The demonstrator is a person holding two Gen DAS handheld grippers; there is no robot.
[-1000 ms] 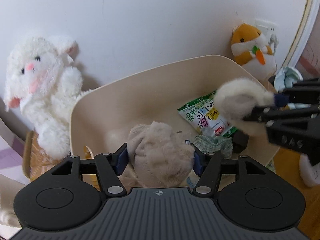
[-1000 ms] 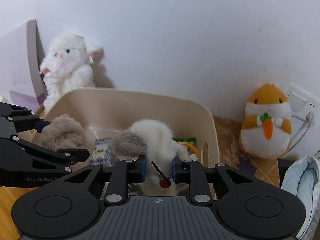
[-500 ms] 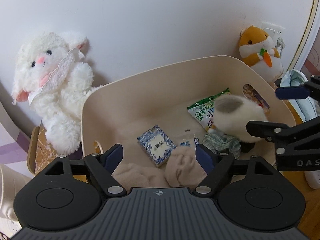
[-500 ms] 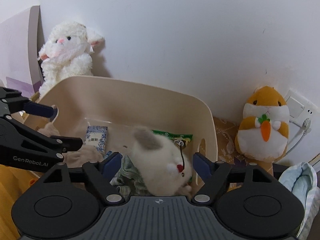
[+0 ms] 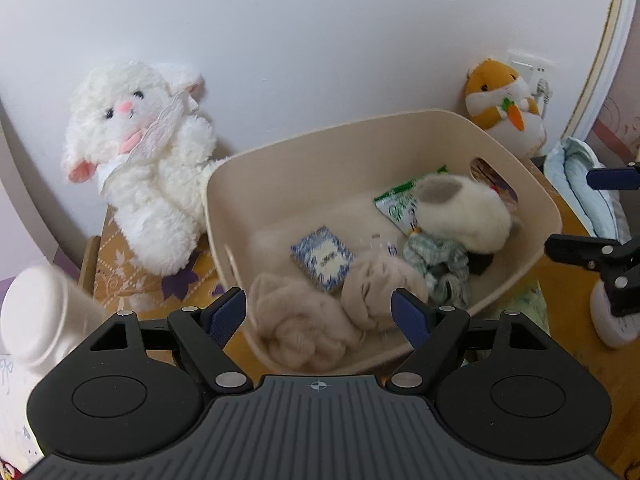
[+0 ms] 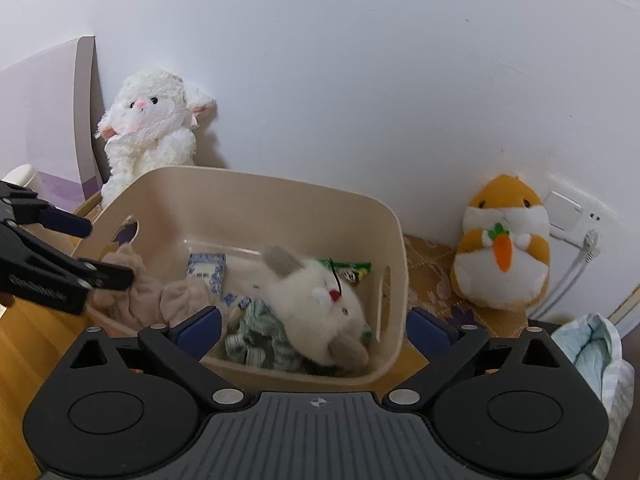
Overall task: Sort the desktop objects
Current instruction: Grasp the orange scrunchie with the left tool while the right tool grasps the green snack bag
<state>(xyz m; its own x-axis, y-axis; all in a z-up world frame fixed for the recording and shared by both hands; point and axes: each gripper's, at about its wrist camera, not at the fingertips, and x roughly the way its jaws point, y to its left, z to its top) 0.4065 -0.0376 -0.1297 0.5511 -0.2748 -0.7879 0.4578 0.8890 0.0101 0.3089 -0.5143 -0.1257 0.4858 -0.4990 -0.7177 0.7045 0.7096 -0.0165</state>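
A beige bin (image 5: 320, 140) stands against the wall. In it a tan fluffy plush (image 5: 304, 320) lies at the near left corner, below my left gripper (image 5: 318, 312), which is open with nothing pressed between its pads. A white plush toy with grey ears (image 6: 316, 300) lies at the bin's right end, on a green checked cloth (image 6: 256, 332). My right gripper (image 6: 316, 328) hangs above it, jaws opening wide and free of the toy. A blue-and-white packet (image 5: 322, 258) and a green snack bag (image 5: 400, 204) also lie inside. Each gripper shows in the other's view: the right gripper (image 5: 592, 216), the left gripper (image 6: 92, 248).
A white lamb plush (image 5: 144, 168) sits left of the bin on a patterned mat. An orange hamster plush (image 6: 504, 244) sits at the right by a wall socket. A pale blue cloth (image 6: 592, 348) lies at the far right. A white bottle (image 5: 40, 312) stands at the near left.
Both grippers opened and let go: the tan plush and the white plush dropped into the bin. Both grippers then drew back from the bin.
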